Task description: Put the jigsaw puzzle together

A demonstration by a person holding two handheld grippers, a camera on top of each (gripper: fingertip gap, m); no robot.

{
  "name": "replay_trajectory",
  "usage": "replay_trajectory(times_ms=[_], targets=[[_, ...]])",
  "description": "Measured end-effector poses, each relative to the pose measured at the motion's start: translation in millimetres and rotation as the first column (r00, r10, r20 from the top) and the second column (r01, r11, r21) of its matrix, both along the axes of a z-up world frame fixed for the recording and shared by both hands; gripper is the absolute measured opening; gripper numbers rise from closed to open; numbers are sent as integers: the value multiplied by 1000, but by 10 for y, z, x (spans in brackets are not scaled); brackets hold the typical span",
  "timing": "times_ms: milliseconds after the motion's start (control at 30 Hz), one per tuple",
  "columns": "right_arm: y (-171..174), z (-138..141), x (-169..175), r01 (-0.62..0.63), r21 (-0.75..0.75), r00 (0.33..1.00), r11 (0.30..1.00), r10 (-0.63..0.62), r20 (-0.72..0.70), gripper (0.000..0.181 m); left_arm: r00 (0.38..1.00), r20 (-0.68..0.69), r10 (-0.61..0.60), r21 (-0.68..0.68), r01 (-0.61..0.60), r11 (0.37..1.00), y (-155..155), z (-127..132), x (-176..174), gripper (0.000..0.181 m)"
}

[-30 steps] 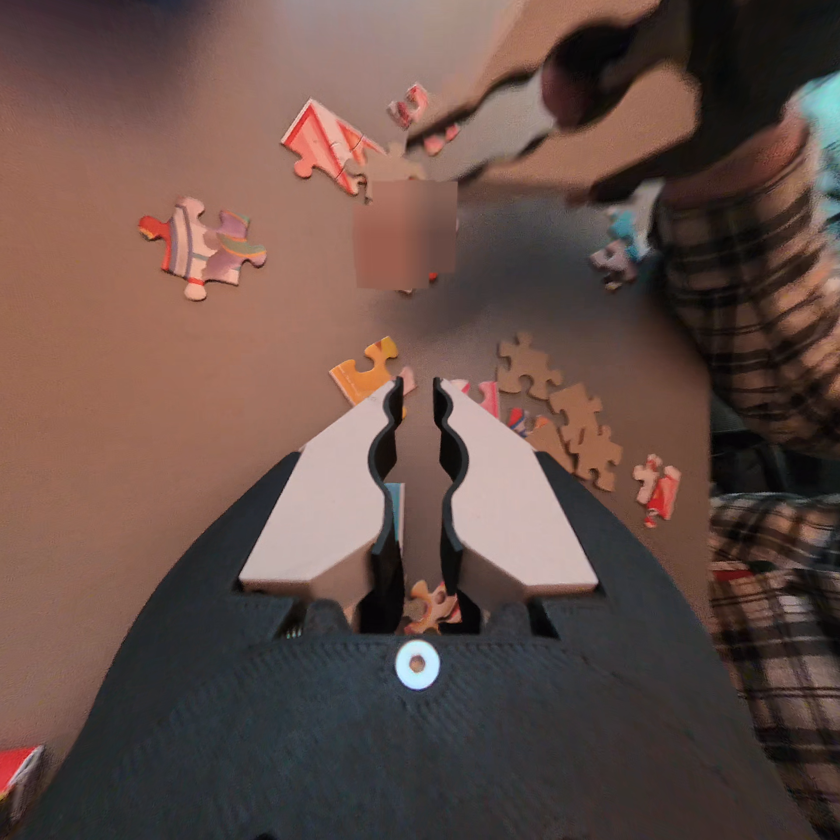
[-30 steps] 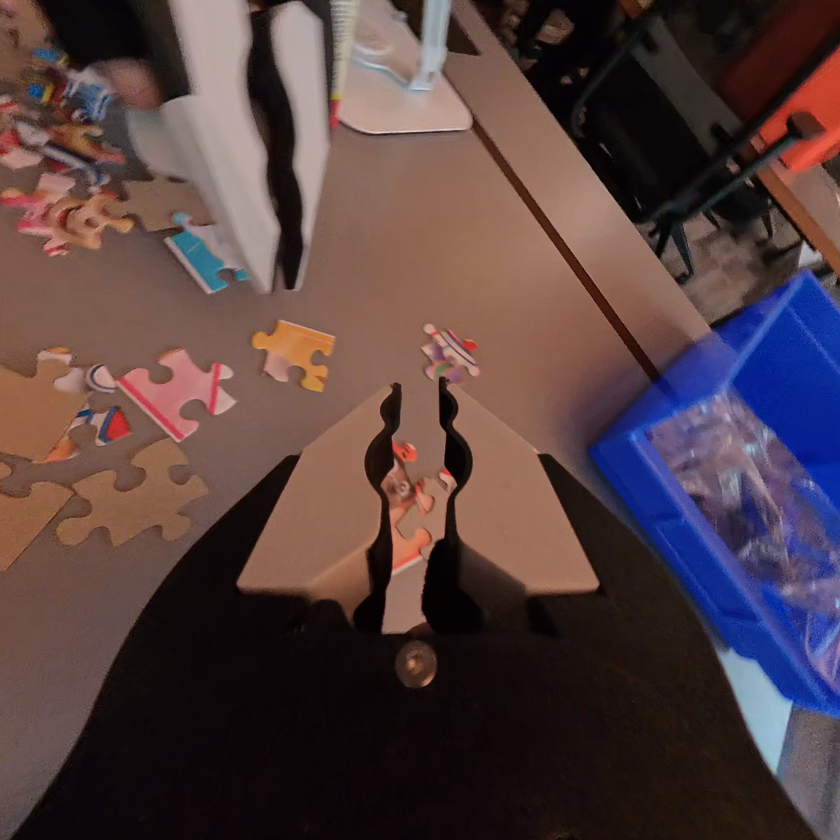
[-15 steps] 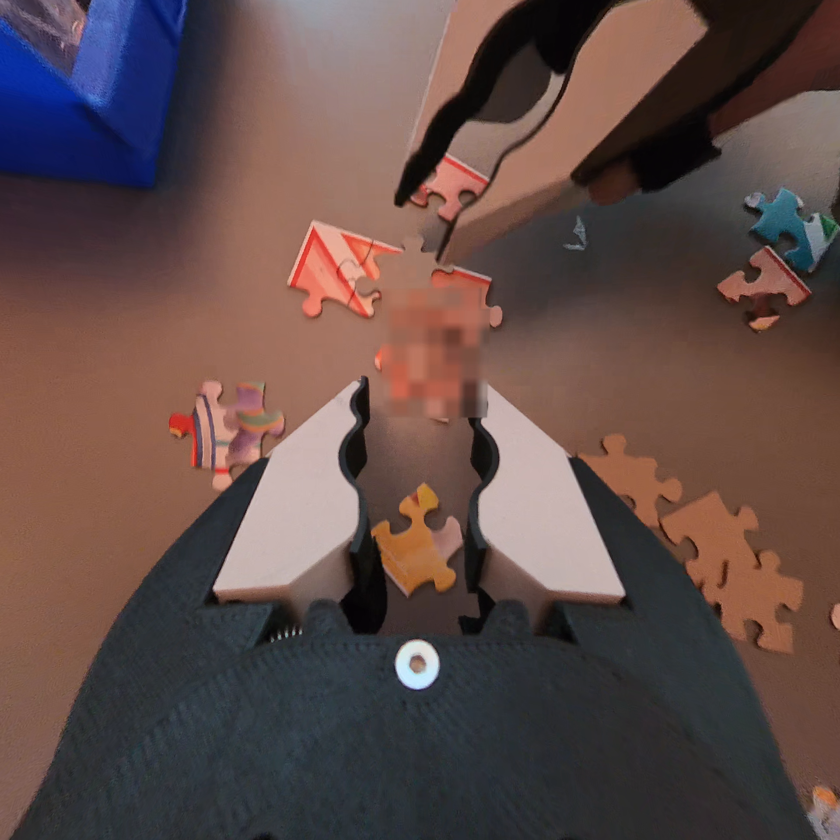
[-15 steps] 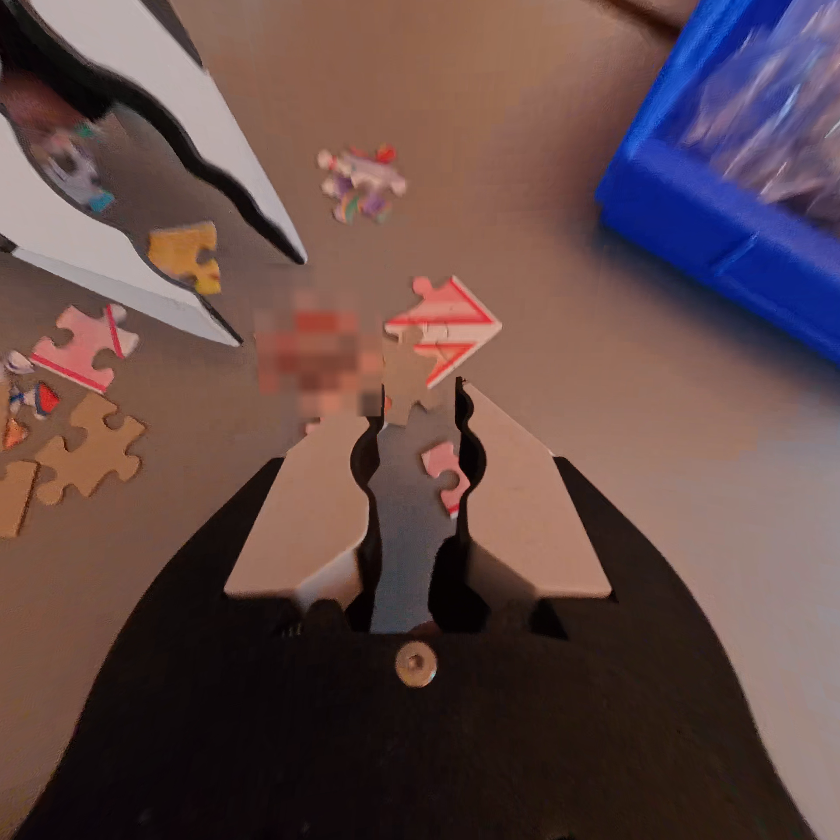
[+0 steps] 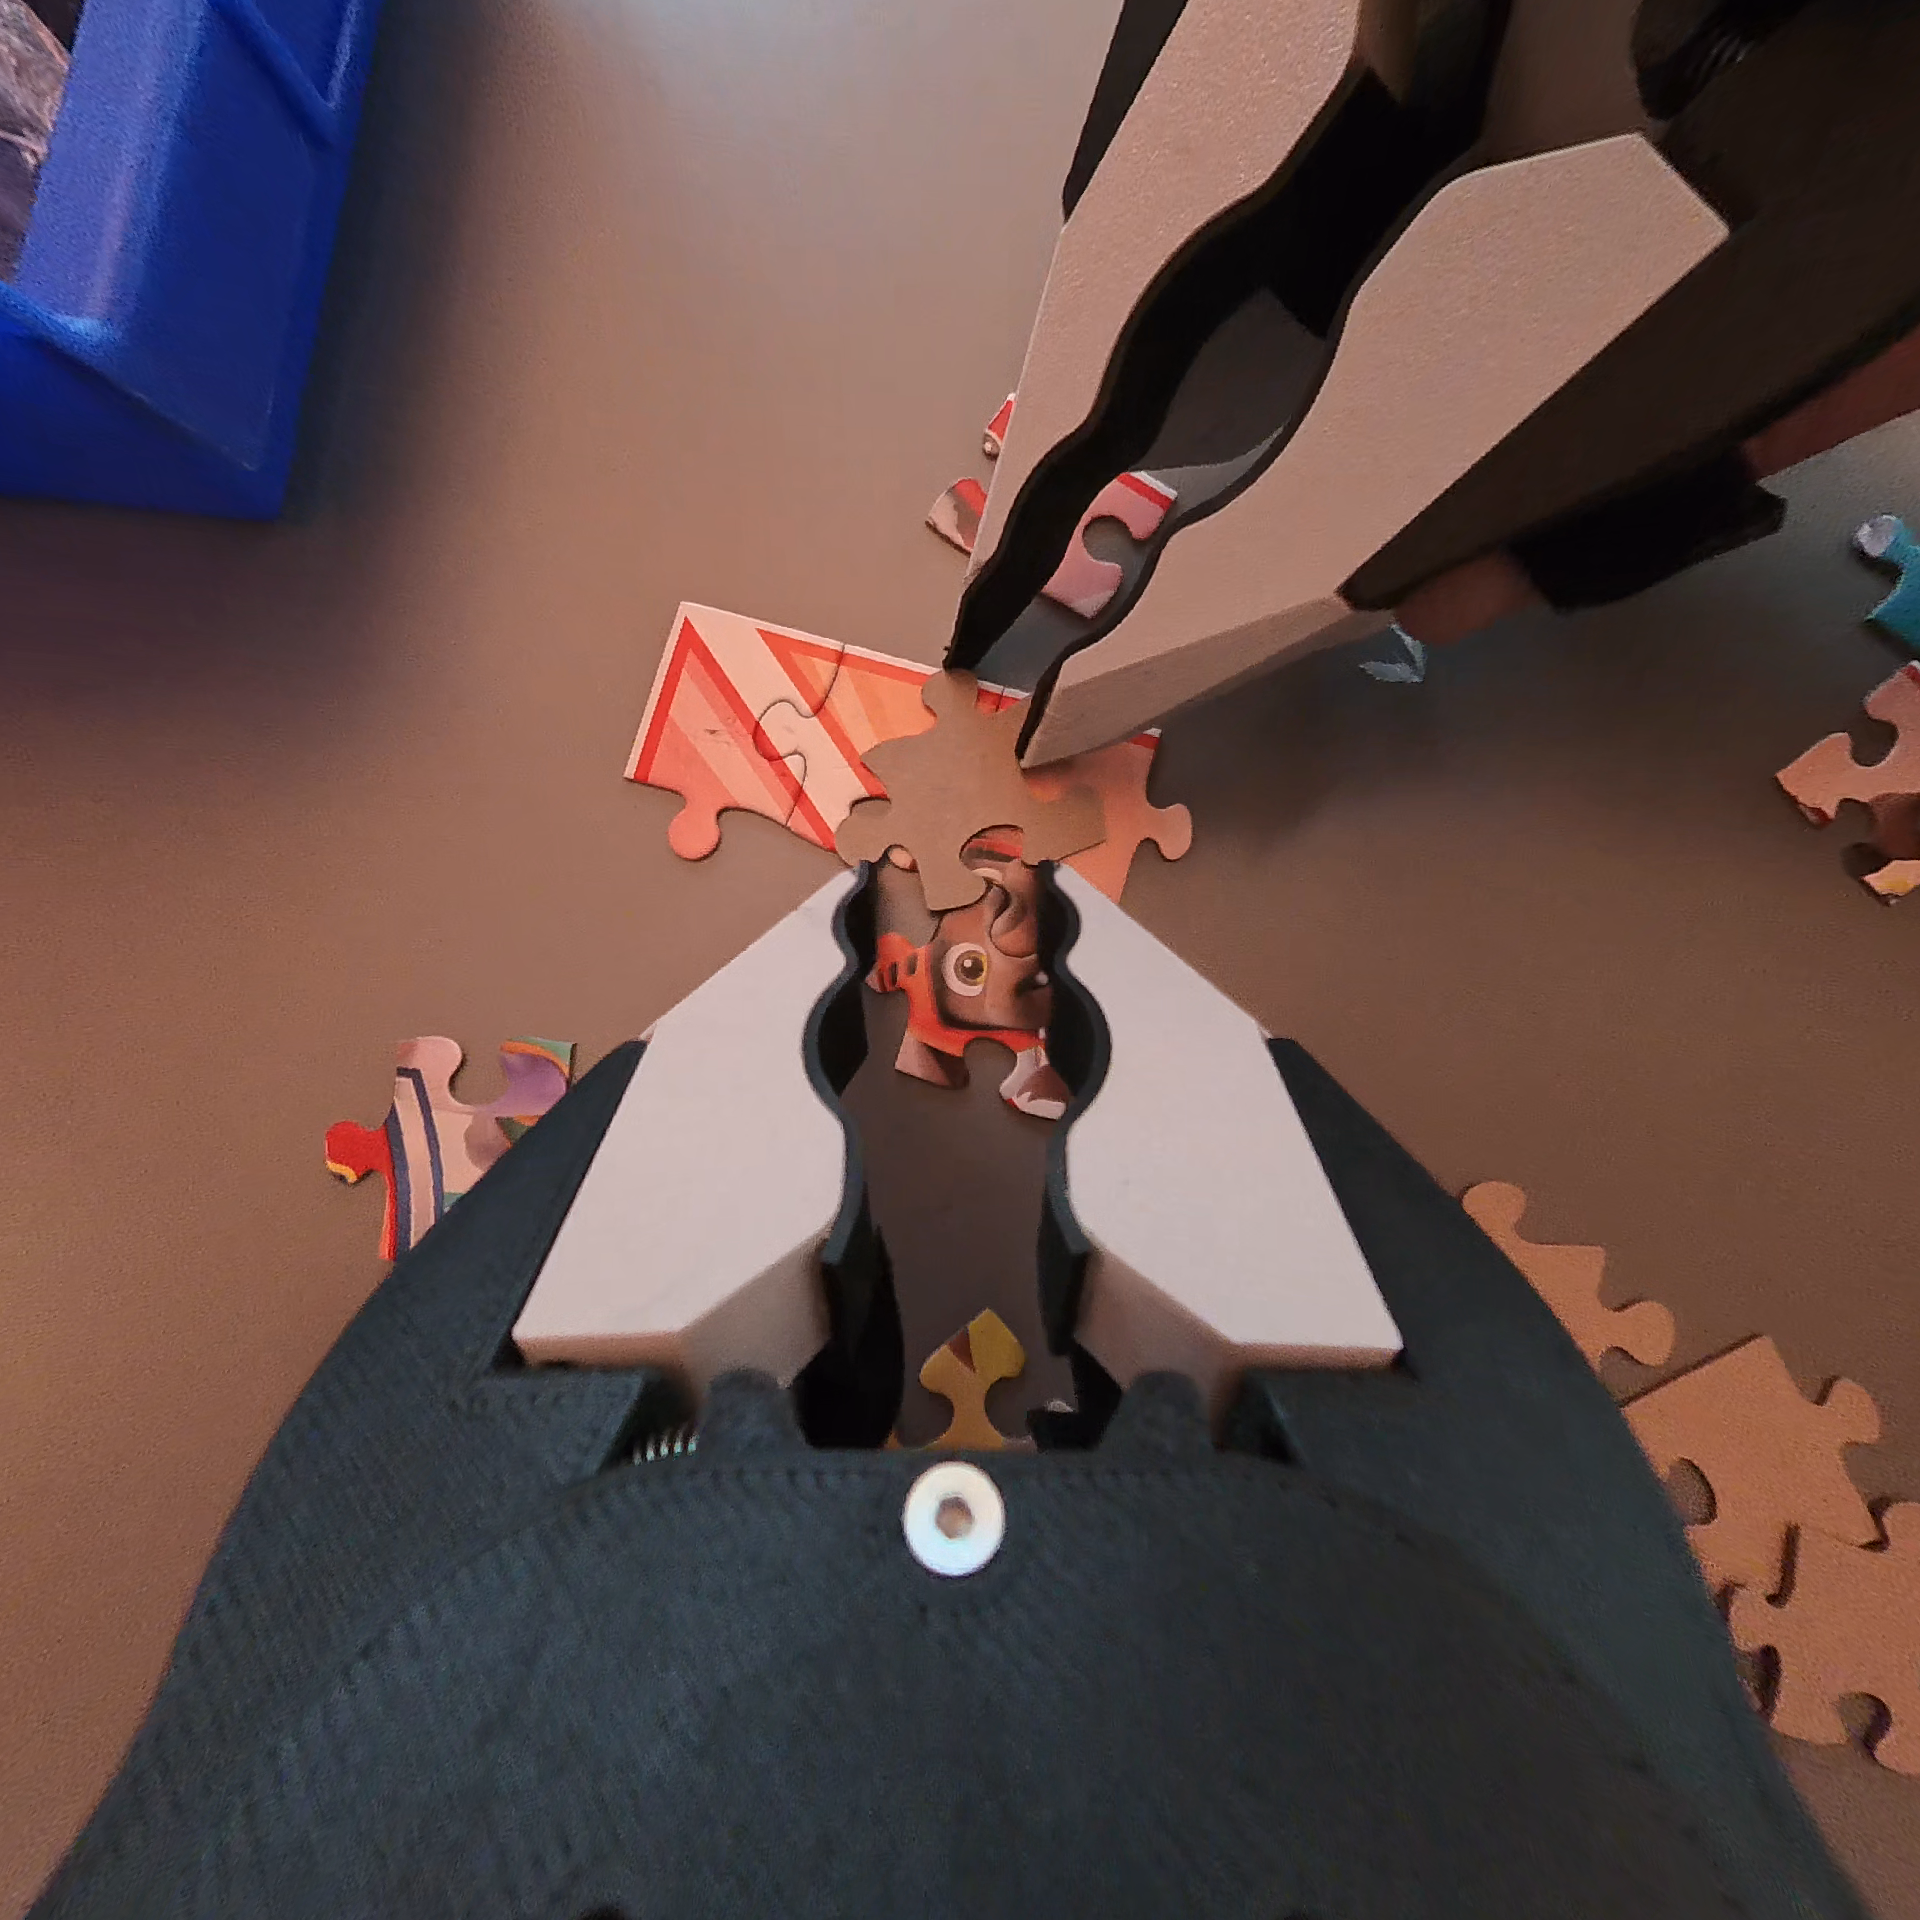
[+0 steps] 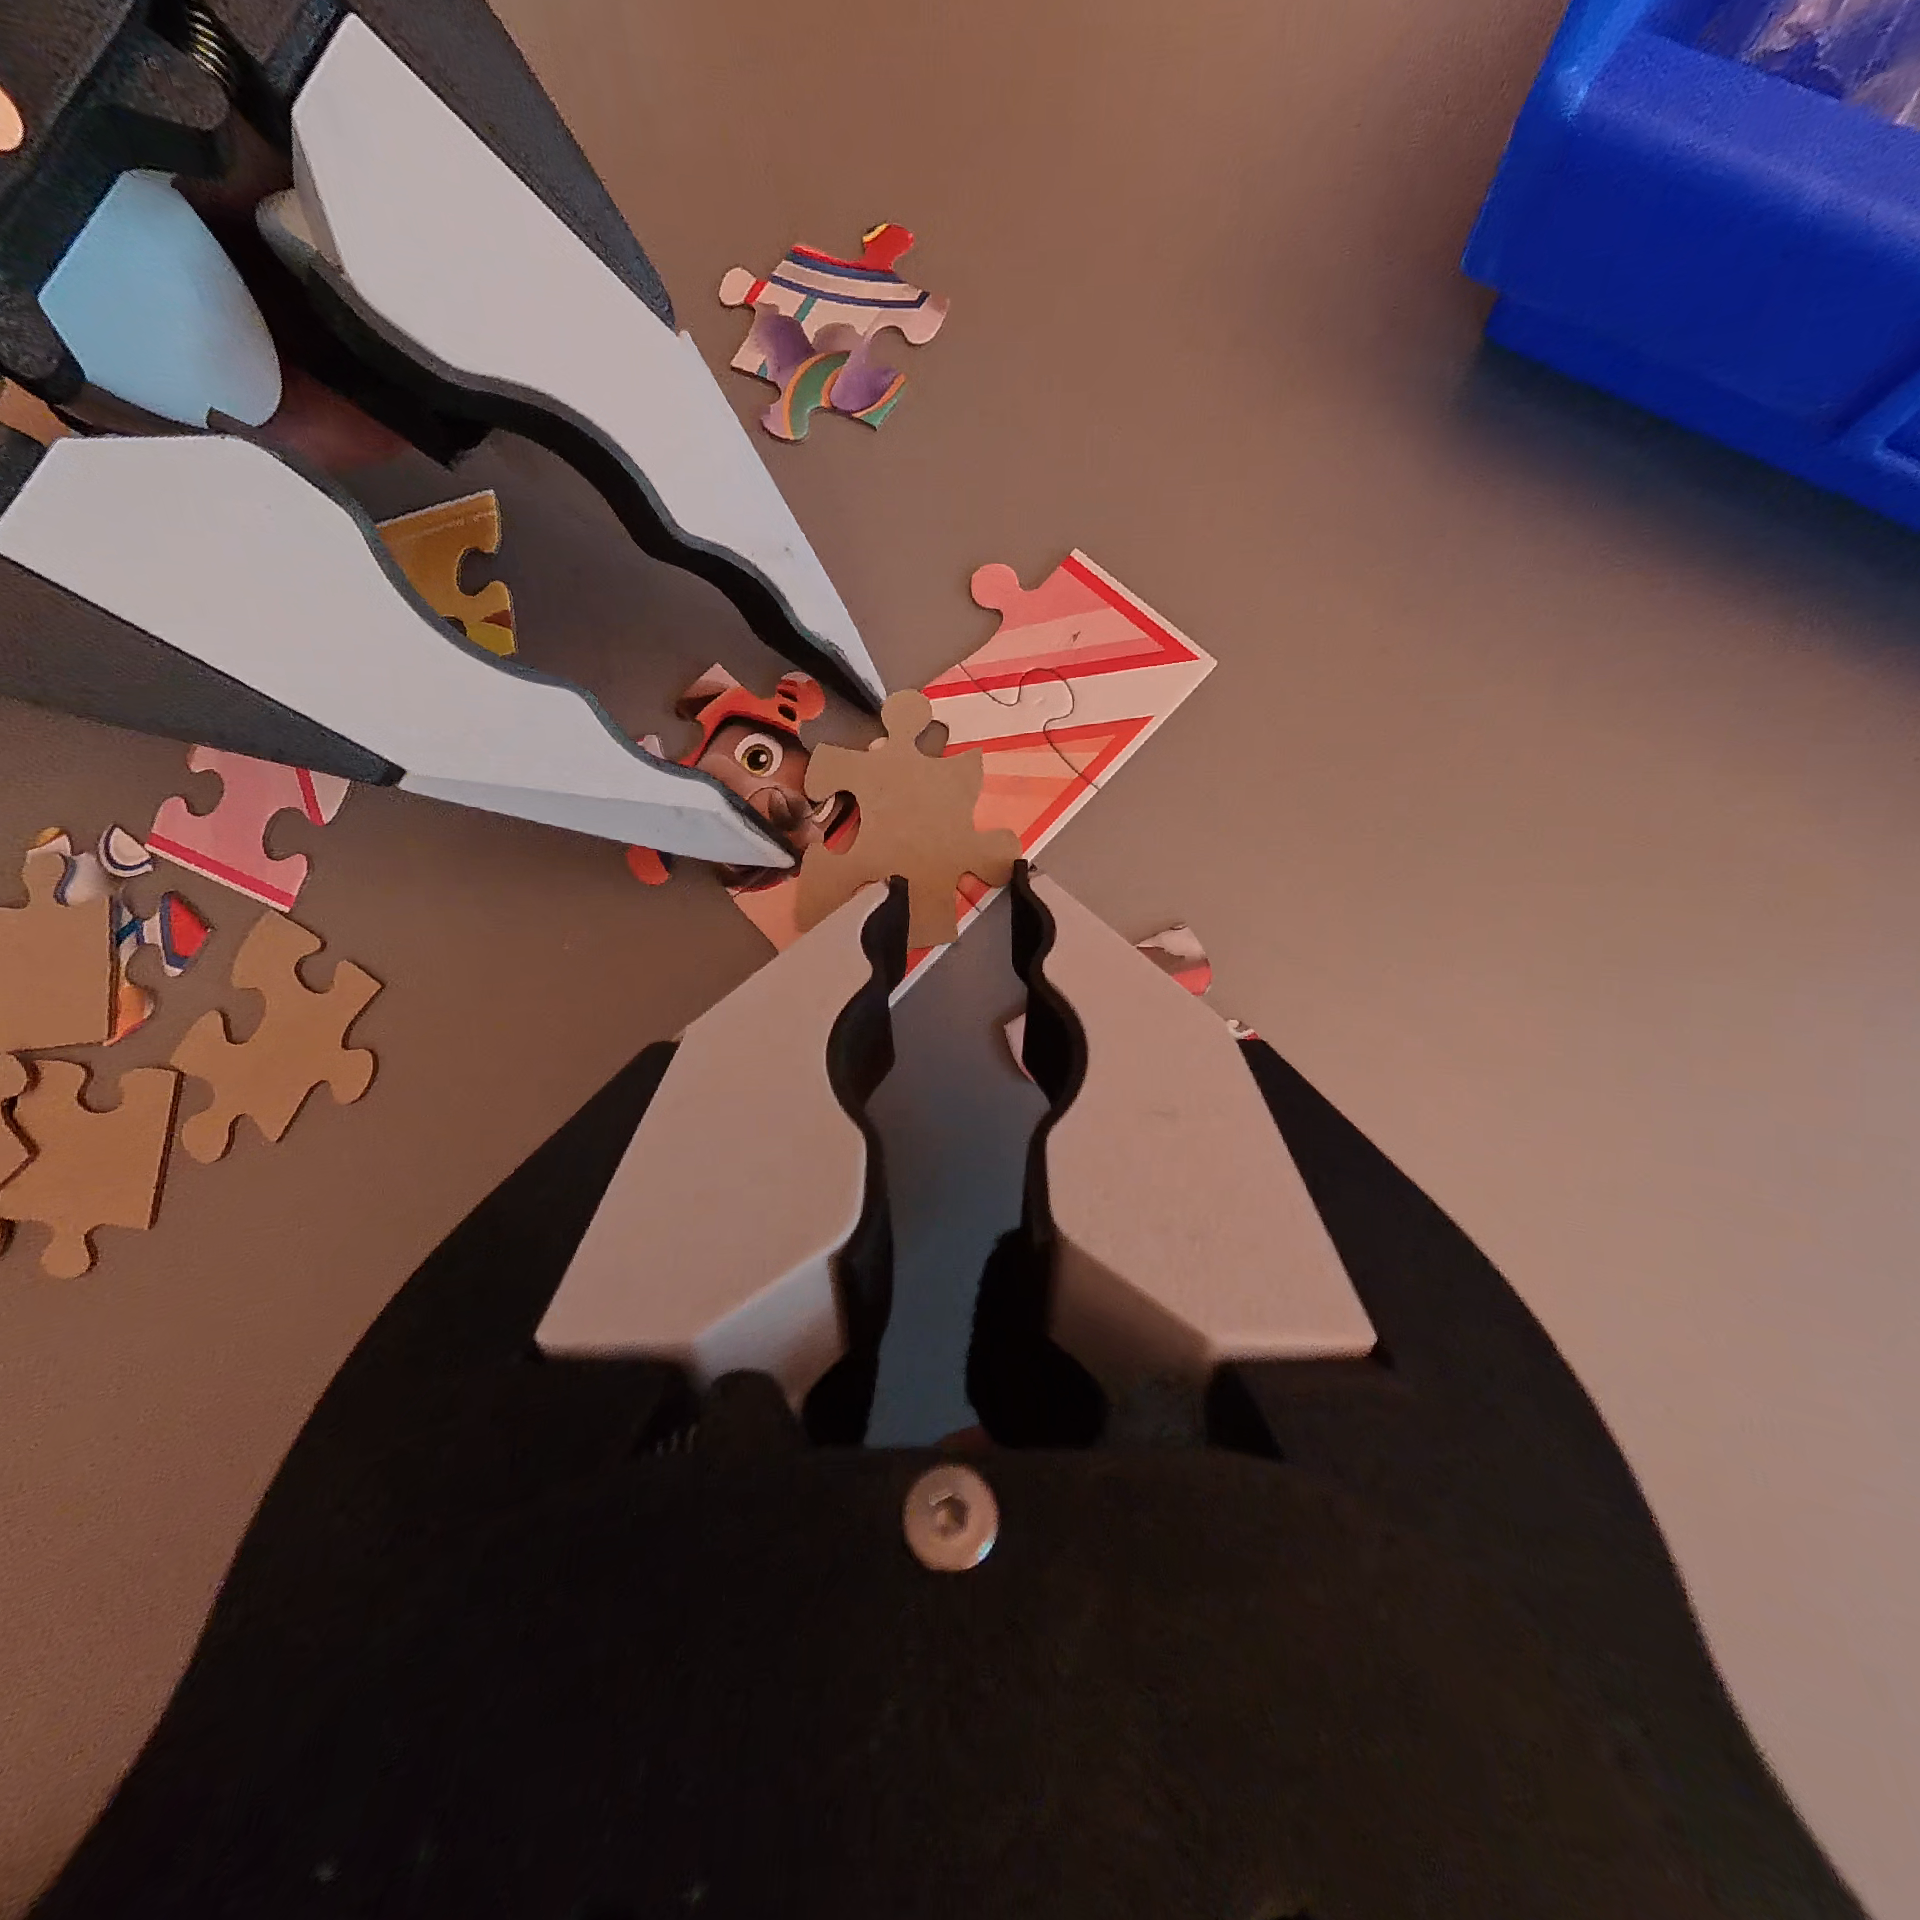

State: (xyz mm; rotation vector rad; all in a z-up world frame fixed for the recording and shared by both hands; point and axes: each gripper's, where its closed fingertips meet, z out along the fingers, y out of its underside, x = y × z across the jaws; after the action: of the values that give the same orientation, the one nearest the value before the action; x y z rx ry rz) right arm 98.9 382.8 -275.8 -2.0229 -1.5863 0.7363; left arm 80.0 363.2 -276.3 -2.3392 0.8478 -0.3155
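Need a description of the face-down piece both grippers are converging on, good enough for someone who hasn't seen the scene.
Start at the blue plastic bin, then find the joined red-and-pink striped corner pieces on the brown table. The plain brown cardboard puzzle piece overlaps their edge, between both grippers' tips. Its neighbours show print; other blank pieces lie well off to one side.

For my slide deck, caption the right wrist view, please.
Both open grippers, right and left, converge on a face-down brown puzzle piece lying over joined striped pieces.

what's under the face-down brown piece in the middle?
The brown piece lies across the joined red-striped pieces and a cartoon-character piece; whatever sits directly beneath it is hidden.
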Motion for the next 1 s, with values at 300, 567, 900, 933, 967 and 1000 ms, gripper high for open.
replay_trajectory(times_ms=[300,567,900,933,967,1000], targets=[[-19,6,3,-20,20,1000,1000,20,10,7,999,40,0,11,0,1000,-24,5,29,12],[-73,229,-73,-44,16,993,999,46,-105,6,998,65,-2,28,0,1000,-35,43,28,24],[-269,386,-150,-117,-100,972,988,94,-216,6,882,-469,-45,394,254,883,-49,353,-139,37],[-290,405,-155,-125,-119,969,985,95,-230,6,852,-521,-50,408,300,862,-66,381,-119,28],[-303,408,-154,-130,-132,967,983,96,-235,6,832,-553,-50,423,332,843,-79,412,-99,19],[-320,411,-158,-137,-145,965,980,99,-243,6,817,-575,-42,427,343,837,-83,428,-109,13]])
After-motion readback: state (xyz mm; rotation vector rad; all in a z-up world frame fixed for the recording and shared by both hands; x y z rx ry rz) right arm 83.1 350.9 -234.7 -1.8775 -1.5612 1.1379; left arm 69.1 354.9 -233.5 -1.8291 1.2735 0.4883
